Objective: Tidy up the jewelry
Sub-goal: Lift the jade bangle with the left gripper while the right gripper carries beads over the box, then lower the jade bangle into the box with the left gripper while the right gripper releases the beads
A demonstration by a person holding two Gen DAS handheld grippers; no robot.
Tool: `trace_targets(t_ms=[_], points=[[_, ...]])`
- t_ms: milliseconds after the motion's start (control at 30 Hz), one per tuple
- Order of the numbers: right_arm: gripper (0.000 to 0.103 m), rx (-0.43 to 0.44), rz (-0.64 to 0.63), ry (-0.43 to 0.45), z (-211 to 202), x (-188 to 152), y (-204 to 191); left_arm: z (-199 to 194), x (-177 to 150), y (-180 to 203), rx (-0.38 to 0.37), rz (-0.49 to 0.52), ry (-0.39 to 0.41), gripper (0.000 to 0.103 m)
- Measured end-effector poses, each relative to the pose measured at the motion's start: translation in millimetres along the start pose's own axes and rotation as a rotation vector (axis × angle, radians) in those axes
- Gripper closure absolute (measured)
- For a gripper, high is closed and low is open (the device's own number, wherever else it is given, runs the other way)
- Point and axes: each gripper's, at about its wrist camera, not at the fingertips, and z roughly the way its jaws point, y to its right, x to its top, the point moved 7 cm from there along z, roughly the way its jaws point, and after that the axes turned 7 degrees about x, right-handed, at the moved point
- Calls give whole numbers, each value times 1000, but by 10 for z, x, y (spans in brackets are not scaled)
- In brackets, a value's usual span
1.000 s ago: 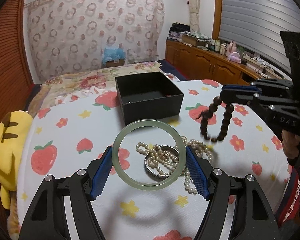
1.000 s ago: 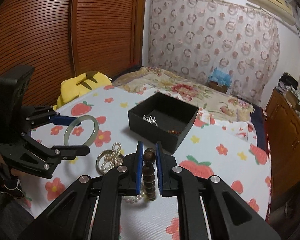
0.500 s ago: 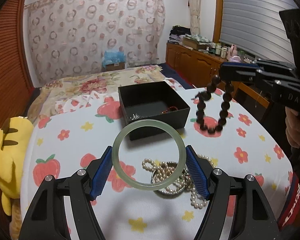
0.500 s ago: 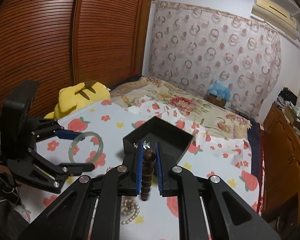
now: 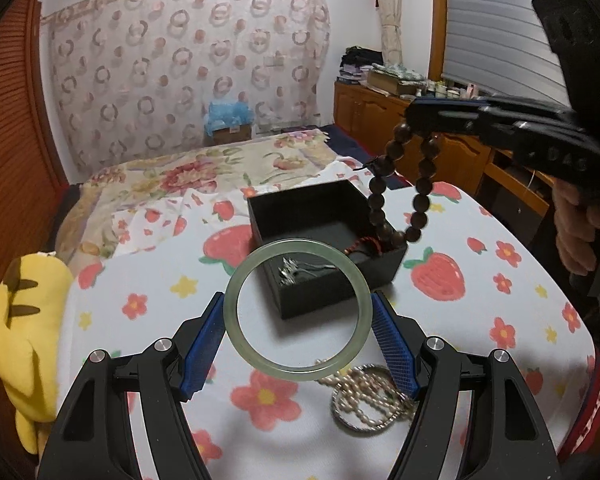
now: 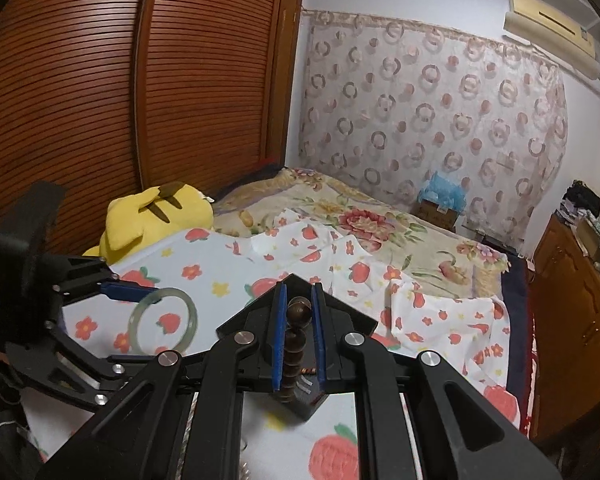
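Grippers both loaded. Left gripper (image 5: 298, 340) clamps the pale green jade bangle (image 5: 296, 310) across its width between the blue pads (image 5: 202, 350), bangle held in the air just in front of the black box (image 5: 324, 240), on the near side. Right gripper (image 6: 296, 332) pinches the top bead of the dark wooden bead bracelet (image 5: 400, 196); jaws are narrow, and the loop hangs down with its lowest beads at the box's right rim, over the inside corner. Box is open-topped and sits on the strawberry-print cloth (image 5: 480, 280). Inside the box: a silver piece (image 5: 296, 270) near the front wall, a red cord item (image 5: 366, 245) toward the right wall. Pearl strand (image 5: 370, 394) tangled with a metal bangle (image 5: 340, 412) lies on the cloth, nearer the camera than the box, under the left gripper's right finger. Yellow plush (image 5: 20, 320) at the cloth's left edge, well apart from the box.
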Motion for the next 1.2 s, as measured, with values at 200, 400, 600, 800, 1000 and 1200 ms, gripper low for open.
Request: trace_targets(t_ms=[200, 400, 600, 800, 1000, 1200], points=[[89, -2, 35, -30, 337, -69, 222, 134, 195, -99, 16, 10, -1, 34], [88, 2, 83, -64, 599, -187, 428, 376, 354, -86, 7, 20, -16, 34], [88, 1, 130, -70, 653, -280, 621, 631, 463, -19, -8, 32, -37, 34], [88, -26, 145, -84, 593, -406, 760, 900, 550, 83, -18, 52, -61, 34], [88, -44, 154, -105, 560, -574, 837, 1119, 565, 199, -18, 85, -87, 34], [88, -41, 156, -105, 531, -611, 844, 1212, 551, 231, -9, 93, -103, 34]])
